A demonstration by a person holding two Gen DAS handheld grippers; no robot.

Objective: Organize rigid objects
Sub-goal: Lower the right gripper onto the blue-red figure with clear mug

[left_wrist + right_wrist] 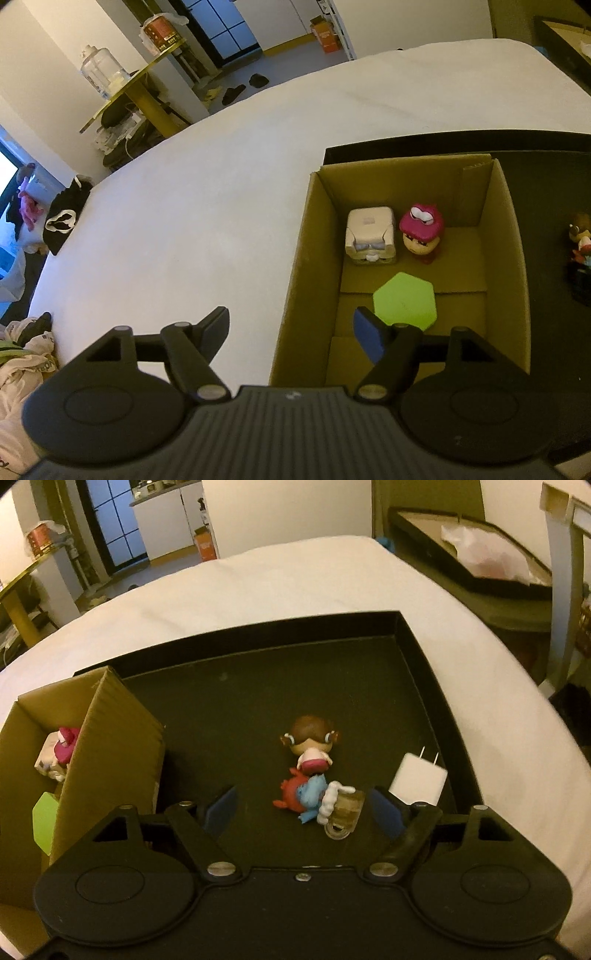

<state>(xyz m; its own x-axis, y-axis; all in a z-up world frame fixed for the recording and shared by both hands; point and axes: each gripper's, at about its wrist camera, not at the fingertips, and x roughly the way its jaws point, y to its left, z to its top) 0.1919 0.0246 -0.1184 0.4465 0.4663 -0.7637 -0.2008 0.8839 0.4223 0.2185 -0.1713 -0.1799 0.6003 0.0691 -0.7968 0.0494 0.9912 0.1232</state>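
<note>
Cardboard box, right of centre in the left view, holds a white cube figure, a pink-capped figure and a green hexagon; my left gripper hangs released over its near-left wall, grasping nothing. In the right view, my right gripper is spread empty around a brown-haired doll, red-and-blue toy and tiny mug on the black tray, white charger at lower right.

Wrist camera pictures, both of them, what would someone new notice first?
Probably the bright green hexagon on the floor of the cardboard box, in front of a white cube toy and a pink-capped figurine. Next, the brown-haired doll lying on the black tray, with a white plug to its right.
</note>
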